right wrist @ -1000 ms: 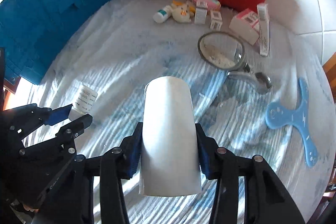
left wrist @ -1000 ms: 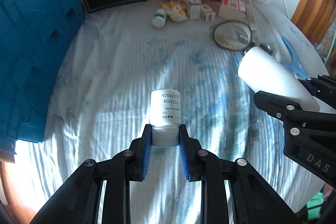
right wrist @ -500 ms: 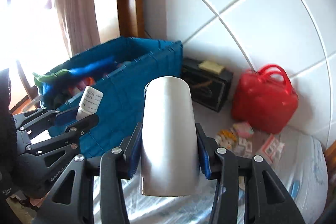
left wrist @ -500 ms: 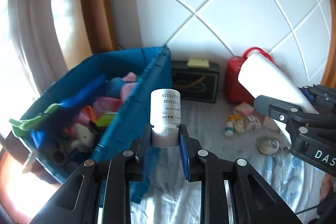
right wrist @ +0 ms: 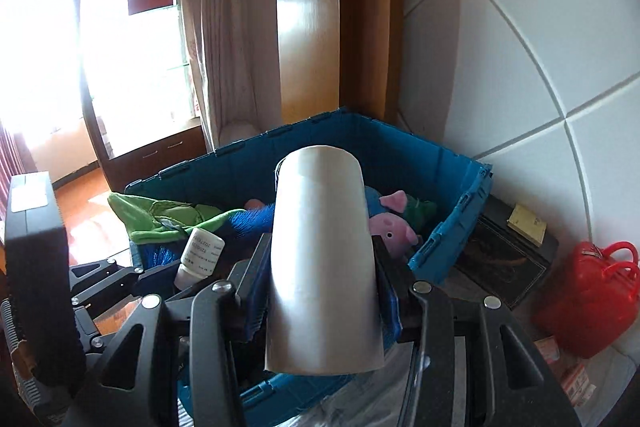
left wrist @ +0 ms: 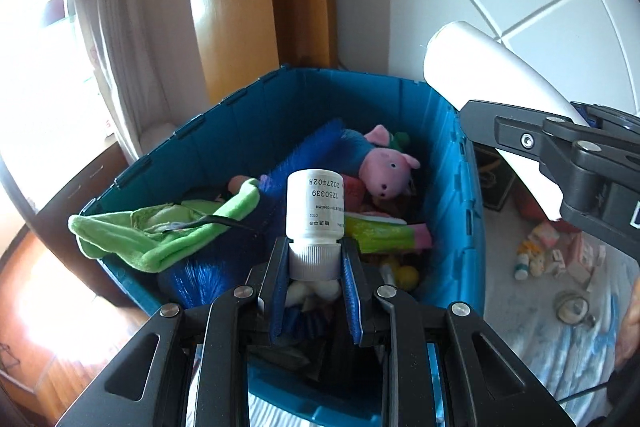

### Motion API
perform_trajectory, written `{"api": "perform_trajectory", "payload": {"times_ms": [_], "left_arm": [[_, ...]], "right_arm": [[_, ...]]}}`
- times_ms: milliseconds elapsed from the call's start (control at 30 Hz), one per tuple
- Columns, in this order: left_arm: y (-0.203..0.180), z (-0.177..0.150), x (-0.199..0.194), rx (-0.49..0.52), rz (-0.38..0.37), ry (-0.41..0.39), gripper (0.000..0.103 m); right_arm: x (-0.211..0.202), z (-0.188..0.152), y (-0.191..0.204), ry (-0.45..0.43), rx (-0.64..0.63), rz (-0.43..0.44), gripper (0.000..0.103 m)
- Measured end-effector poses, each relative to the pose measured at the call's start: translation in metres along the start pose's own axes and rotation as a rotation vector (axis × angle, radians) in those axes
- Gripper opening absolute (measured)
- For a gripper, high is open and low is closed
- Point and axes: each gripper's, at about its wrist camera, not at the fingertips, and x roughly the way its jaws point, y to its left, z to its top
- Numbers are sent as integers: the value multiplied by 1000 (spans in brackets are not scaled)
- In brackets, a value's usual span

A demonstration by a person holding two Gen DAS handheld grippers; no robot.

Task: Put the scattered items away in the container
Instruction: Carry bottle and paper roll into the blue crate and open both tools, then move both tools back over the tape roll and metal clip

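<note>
Left wrist view: the left gripper [left wrist: 315, 269] is clamping a small white bottle [left wrist: 315, 205] by its ribbed cap, and the bottle is now hanging over the open blue crate [left wrist: 460, 187] — a second ago the same view was looking down on the striped white bedsheet [left wrist: 560, 367]. The right gripper [right wrist: 320, 291] is likewise clamped on a white cylinder [right wrist: 322, 259], which is also sitting above the crate's near rim after having been over the sheet. Both arms have been swinging left and tilting up together, so both items are arriving at the drop zone; judging by this, release is the step at hand.

Crate contents are piling high: a pink pig plush [left wrist: 384, 167], green cloth [left wrist: 160, 227], a blue brush [left wrist: 304, 155]. These are leaving little free floor, so the bottle may land on soft things and roll.

Still scattered on the sheet — small boxes [left wrist: 560, 251], a little vial [left wrist: 521, 263], a round mirror [left wrist: 572, 307]. A red case [right wrist: 588, 303] and a black box [right wrist: 504, 255] are standing against the wall beside the crate. The two grippers are working close together; collision seems possible.
</note>
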Motion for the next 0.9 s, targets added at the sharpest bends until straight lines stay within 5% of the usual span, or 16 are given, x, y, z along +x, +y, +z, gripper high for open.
{"api": "perform_trajectory", "payload": {"times_ms": [67, 133, 267, 400, 533, 900], "left_arm": [[6, -1, 2, -8, -6, 4, 40], [11, -4, 4, -17, -6, -7, 74], [16, -6, 0, -11, -3, -26, 75], [9, -9, -9, -9, -13, -37, 77], [1, -13, -20, -7, -24, -49, 80], [-77, -24, -61, 71, -146, -105, 87]], "right_arm": [[13, 5, 2, 9, -3, 6, 45], [18, 9, 3, 7, 4, 7, 47], [19, 13, 2, -7, 18, -22, 75], [5, 8, -11, -16, 48, -48, 78], [-16, -6, -22, -28, 82, -82, 96], [-113, -67, -66, -69, 153, -248, 103]]}}
